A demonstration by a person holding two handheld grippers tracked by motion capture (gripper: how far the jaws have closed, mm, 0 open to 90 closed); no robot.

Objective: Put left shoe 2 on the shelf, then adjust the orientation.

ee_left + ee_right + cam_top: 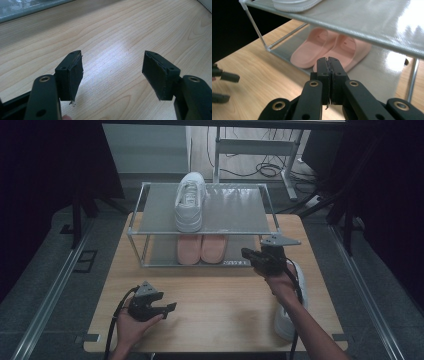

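A white sneaker (190, 202) stands on the top shelf of a small metal rack (235, 215). Its sole edge (295, 6) appears at the top of the right gripper view. A pair of pink slides (201, 248) (329, 50) sits on the lower shelf. A second white sneaker (289, 317) lies on the table at the right, partly hidden by the right forearm. My right gripper (246, 253) (328, 62) is shut and empty, pointing at the slides in front of the rack. My left gripper (171, 307) (112, 72) rests open over bare wood at the front left.
The light wooden table (220, 290) has free room in its middle and front. The rack fills the far half. Dark floor, metal rails and a desk frame with cables (265, 167) lie beyond the table.
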